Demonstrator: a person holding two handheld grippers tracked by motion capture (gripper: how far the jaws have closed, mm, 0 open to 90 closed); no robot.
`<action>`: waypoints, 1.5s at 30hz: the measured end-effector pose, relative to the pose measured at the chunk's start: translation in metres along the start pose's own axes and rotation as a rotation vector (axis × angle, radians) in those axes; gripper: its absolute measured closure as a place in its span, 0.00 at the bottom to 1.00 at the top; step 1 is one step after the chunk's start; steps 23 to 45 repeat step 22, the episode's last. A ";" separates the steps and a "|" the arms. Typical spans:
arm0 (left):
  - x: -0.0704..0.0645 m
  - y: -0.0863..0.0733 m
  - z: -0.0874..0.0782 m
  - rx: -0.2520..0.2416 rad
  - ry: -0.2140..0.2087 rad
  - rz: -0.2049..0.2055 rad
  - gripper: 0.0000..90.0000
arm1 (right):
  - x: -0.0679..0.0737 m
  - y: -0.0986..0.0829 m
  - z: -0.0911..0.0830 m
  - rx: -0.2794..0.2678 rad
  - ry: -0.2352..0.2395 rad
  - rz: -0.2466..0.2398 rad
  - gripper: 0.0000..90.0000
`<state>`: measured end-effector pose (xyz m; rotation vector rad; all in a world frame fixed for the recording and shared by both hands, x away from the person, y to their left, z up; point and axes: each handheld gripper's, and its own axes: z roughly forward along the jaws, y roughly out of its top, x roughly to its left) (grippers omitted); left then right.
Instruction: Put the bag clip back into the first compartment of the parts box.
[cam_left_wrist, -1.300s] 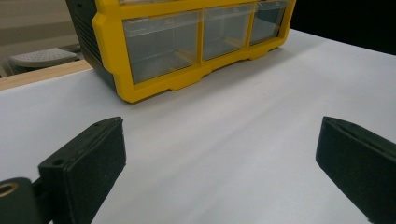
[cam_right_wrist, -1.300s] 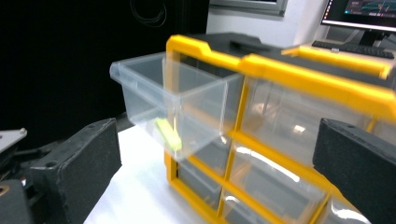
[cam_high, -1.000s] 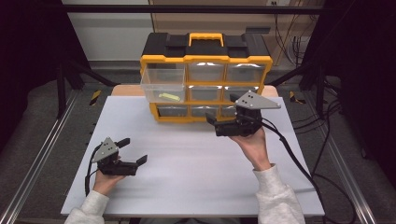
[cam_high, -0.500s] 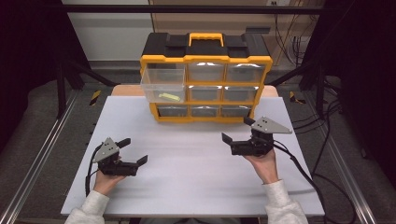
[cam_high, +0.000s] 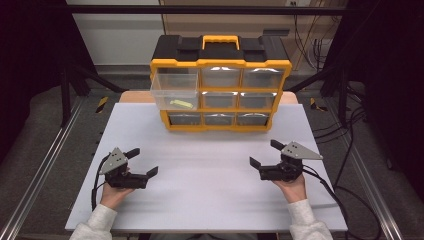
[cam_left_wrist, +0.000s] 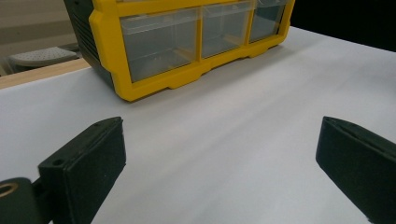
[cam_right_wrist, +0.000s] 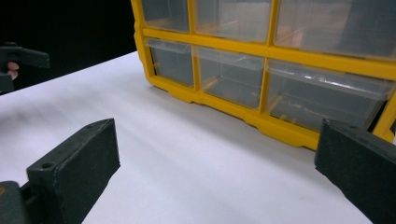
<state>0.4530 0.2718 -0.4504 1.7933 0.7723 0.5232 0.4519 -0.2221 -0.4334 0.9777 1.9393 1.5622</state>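
White board covers the table in the high view, and a yellow and black drawer cabinet stands at its far edge, well apart from both hands. Its top-left drawer is pulled out toward the person, with a small yellow piece lying inside. The left gripper rests near the front left, jaws spread and holding nothing. The right gripper sits near the front right, jaws likewise spread and empty. The open drawer lies forward and a little to the right of the left gripper, and forward and far to the left of the right one, so the left hand looks nearer to it. Its long side runs across the cabinet front, so I judge a push to shut it would go straight away from the person.

Seen from the left gripper view, the wide-apart jaws frame bare board, with the cabinet's bottom row ahead and slightly left.

From the right gripper view, open jaws again frame board, and the cabinet's lower drawers lie ahead to the right; the other gripper shows at far left.
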 end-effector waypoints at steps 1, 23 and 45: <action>0.000 0.000 0.000 0.000 -0.001 0.000 0.02 | -0.001 -0.003 -0.001 0.001 0.000 -0.002 0.01; -0.002 0.000 0.000 -0.005 0.006 0.004 0.02 | -0.020 -0.033 -0.019 -0.014 0.033 -0.004 0.01; -0.002 0.000 0.000 -0.005 0.006 0.004 0.02 | -0.020 -0.033 -0.019 -0.014 0.033 -0.004 0.01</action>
